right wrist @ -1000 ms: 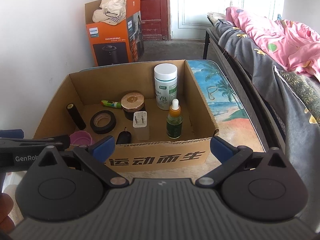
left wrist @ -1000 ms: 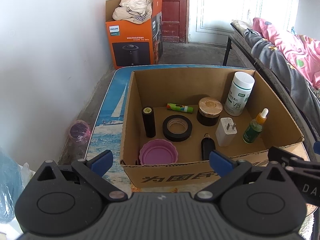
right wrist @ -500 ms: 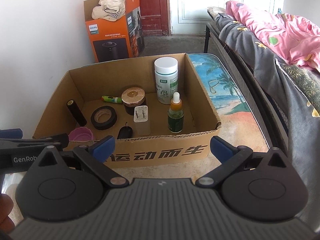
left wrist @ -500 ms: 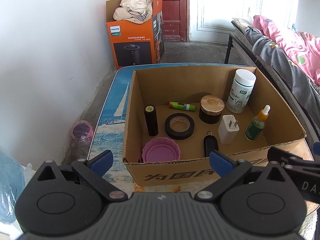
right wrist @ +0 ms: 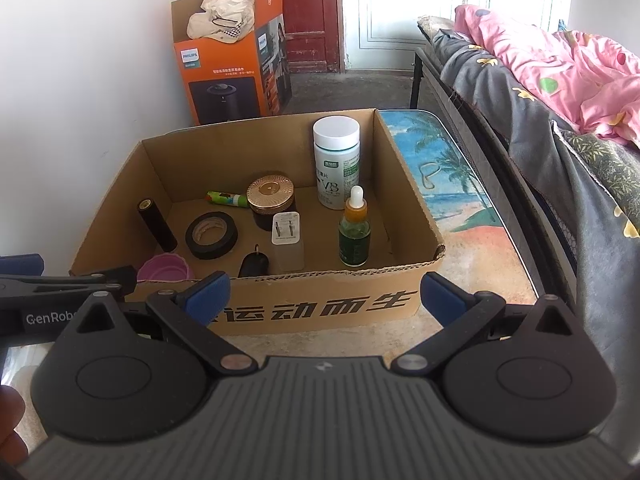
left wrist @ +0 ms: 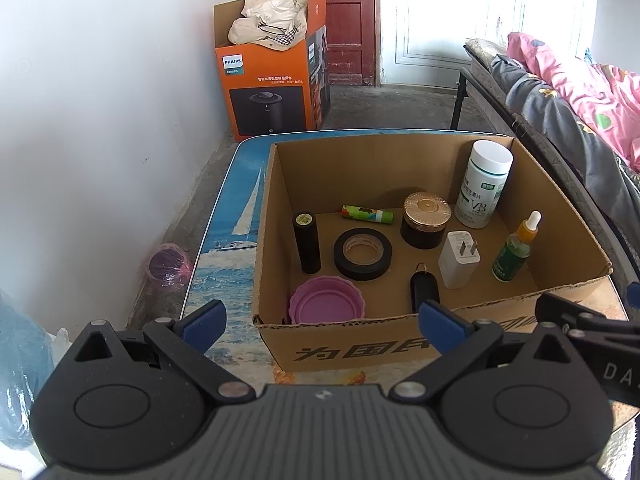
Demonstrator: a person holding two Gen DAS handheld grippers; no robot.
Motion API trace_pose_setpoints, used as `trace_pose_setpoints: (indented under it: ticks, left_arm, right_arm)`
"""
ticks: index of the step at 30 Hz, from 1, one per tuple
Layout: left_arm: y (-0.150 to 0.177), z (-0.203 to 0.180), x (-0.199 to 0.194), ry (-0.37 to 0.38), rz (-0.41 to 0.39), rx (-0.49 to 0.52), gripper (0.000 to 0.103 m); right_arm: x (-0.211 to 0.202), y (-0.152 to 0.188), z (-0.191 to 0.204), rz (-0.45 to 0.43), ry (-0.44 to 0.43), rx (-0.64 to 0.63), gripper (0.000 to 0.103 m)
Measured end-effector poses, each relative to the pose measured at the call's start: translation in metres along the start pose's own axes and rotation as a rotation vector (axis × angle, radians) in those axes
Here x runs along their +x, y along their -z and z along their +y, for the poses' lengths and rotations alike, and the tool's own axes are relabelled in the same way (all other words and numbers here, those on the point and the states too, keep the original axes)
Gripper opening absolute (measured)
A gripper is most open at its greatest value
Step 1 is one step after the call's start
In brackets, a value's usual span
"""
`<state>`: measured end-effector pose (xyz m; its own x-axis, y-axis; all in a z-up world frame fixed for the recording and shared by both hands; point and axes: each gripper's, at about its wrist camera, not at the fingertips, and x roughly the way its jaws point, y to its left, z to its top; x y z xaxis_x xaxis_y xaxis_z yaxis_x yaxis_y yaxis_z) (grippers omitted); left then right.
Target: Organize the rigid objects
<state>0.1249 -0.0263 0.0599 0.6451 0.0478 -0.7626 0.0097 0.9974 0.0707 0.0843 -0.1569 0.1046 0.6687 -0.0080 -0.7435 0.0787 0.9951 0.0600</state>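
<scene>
Left wrist view shows the left gripper [left wrist: 320, 318] spread wide and empty, hovering at the near wall of an open brown cardboard box [left wrist: 352, 346] that sits on a table with a printed seaside top [left wrist: 228, 220]. Inside the box, a purple scalloped plastic lid [left wrist: 326, 305] lies at 7 o'clock, a black cylinder [left wrist: 306, 242] stands at 9 o'clock, and a roll of black tape [left wrist: 363, 253] lies flat at centre. A white pill bottle [left wrist: 482, 184] stands at 1 o'clock, and a green dropper bottle [left wrist: 514, 250] at 4 o'clock.

Right wrist view shows the right gripper [right wrist: 323, 294] likewise released and holding nothing, before the same box wall. A dark jar with a gold lid [right wrist: 271, 199] stands just behind a white plug adapter [right wrist: 287, 245]. A black key fob [right wrist: 253, 264] lies at 6 o'clock, and a green tube [right wrist: 226, 199] lies at 11 o'clock.
</scene>
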Motion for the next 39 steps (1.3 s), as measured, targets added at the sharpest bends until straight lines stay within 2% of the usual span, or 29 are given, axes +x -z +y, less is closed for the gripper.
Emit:
trace_pose_setpoints:
  ticks: [39]
  left_arm:
    - [0.0009,0.0013,-0.0009,0.001,0.009,-0.008,0.102]
  right_arm:
    - [-0.0003,-0.0003,0.0010,0.002,-0.001,-0.007,0.102]
